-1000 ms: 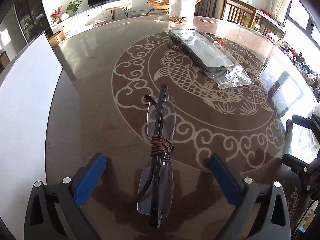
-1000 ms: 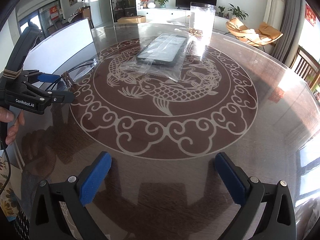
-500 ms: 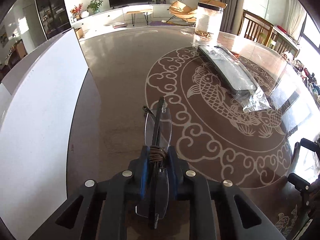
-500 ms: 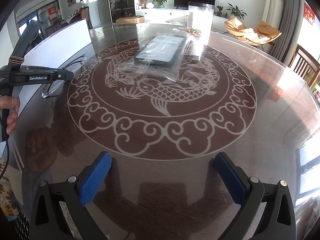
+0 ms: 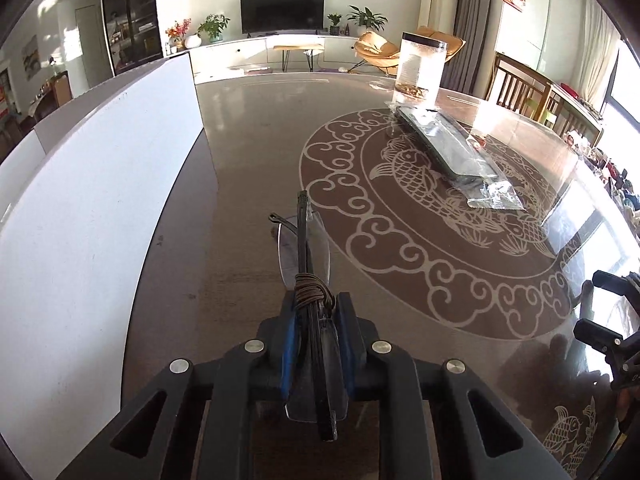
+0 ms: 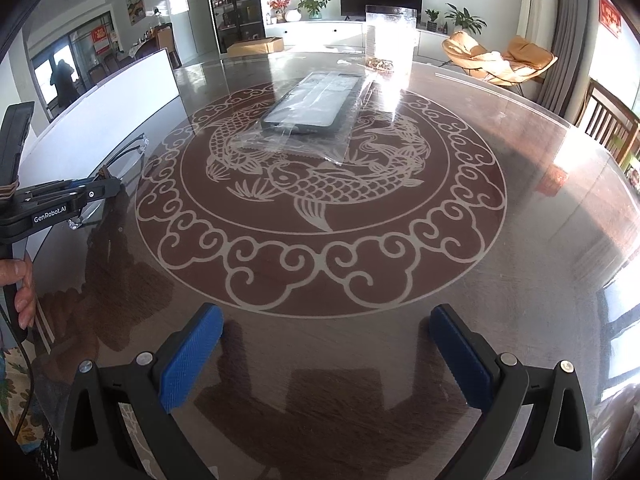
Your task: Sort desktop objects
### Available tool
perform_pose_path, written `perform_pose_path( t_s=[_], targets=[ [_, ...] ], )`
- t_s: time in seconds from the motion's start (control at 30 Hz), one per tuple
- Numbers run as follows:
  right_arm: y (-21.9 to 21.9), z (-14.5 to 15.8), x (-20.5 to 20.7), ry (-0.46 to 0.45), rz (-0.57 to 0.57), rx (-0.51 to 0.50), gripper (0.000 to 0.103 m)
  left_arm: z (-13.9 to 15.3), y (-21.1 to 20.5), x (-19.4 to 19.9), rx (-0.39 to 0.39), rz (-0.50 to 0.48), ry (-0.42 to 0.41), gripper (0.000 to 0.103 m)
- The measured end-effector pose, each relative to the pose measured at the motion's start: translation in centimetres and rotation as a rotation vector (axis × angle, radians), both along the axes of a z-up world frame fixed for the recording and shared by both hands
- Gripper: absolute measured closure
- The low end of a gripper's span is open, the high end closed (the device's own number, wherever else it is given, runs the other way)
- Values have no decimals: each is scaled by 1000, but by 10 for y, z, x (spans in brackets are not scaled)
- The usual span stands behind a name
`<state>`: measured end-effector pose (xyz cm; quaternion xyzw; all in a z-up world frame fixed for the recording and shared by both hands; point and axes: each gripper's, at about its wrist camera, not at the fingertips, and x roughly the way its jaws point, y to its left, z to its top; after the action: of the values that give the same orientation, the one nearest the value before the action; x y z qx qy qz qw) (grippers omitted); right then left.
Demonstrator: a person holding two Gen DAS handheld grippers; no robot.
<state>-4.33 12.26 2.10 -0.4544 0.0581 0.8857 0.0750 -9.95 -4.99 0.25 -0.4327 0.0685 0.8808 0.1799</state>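
One pair of rimless glasses (image 5: 305, 280), one phone (image 6: 316, 102) sealed in a clear bag (image 6: 304, 144), one clear plastic jar (image 6: 390, 38) and one white board (image 5: 92, 216) are what I count on the round bench (image 6: 520, 240), plus two claws.

The left claw (image 5: 316, 320) is clenched on the glasses. They are folded, with a brown cord (image 5: 312, 286) wound around the middle, and the blue pads (image 5: 289, 344) press on them just behind that cord. One lens sticks out ahead of the fingertips over the bench; the other lens and the temple ends hang back between the claw's arms. From the right wrist view the same claw (image 6: 86, 194) shows at the left edge, lying close to level from that side, with the front lens reaching out toward the white board and the back lens below the claw body. I cannot tell whether the glasses touch the bench. A hand (image 6: 20, 284) grips the handle below it, fingers curled around the black stem.

The right claw (image 6: 324, 344) is released, its two blue pads standing wide apart with only bare bench between them, tilted down at the near rim of the carved fish medallion (image 6: 320, 192).

The bagged phone lies across the far part of the medallion, well apart from both claws. The jar stands upright just beyond it. The white board lies along the bench's left side, near the left claw.
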Motion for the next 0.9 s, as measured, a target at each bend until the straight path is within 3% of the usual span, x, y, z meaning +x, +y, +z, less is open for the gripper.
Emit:
perform_pose_path(
  t_s=[0.2, 0.47, 0.6, 0.7, 0.8, 0.87, 0.9],
  targets=[
    [24, 9, -15, 33, -4, -171, 0, -1, 3, 4, 1, 15, 12, 85],
    [44, 44, -156, 45, -84, -238, 0, 0, -2, 2, 31, 18, 3, 85],
    [39, 28, -211, -9, -149, -225, 0, 0, -7, 0, 69, 22, -9, 85],
    [22, 6, -236, -107, -155, -131, 0, -1, -8, 0, 81, 23, -13, 85],
    [7, -2, -243, -137, -139, 18, 0, -1, -7, 0, 77, 23, -12, 85],
    [8, -3, -236, -116, -128, 12, 1, -2, -6, 0, 74, 23, -11, 85],
    [9, -3, -229, -108, -116, 18, 6, -2, -6, 0, 71, 22, -10, 85]
  ],
)
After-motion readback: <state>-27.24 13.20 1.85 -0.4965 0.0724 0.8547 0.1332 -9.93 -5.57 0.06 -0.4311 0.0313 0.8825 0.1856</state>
